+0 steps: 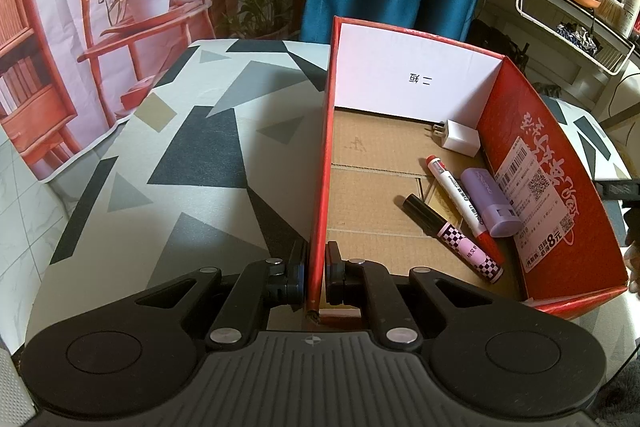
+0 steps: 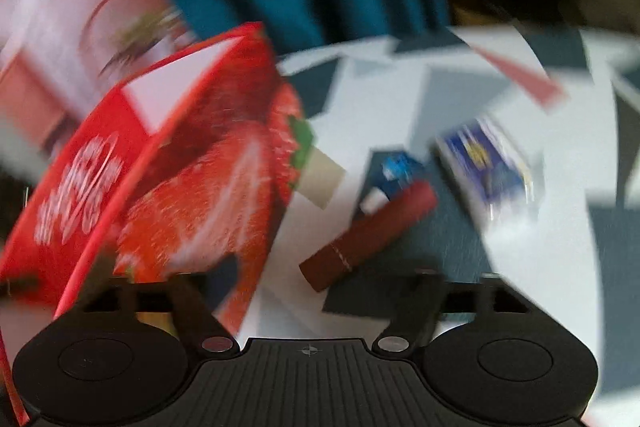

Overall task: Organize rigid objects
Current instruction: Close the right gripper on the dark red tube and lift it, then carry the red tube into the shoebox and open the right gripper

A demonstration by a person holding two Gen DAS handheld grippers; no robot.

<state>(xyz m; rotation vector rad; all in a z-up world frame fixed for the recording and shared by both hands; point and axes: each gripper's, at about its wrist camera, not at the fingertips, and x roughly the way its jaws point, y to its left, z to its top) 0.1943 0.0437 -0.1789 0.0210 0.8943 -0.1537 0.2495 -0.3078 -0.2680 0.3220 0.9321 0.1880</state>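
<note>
The left tongs [image 1: 316, 273] clamp the red box [image 1: 552, 183] wall, while the right tongs [image 2: 308, 291] stand wide and empty above the table [image 2: 400, 115].

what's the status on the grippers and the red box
Left gripper shut on red cardboard box wall. Right gripper open, empty. Dark red cylinder on table ahead, nothing in the way.

A table [image 1: 208, 163] covered in a grey, black and white geometric pattern carries everything. A red cardboard box [image 1: 552, 187] stands on it, just ahead of the left gripper. Ahead of the right gripper lie a dark red cylinder [image 2: 372, 231], a blurred small blue item [image 2: 400, 167] and a blue-and-white packet [image 2: 488, 167].
</note>
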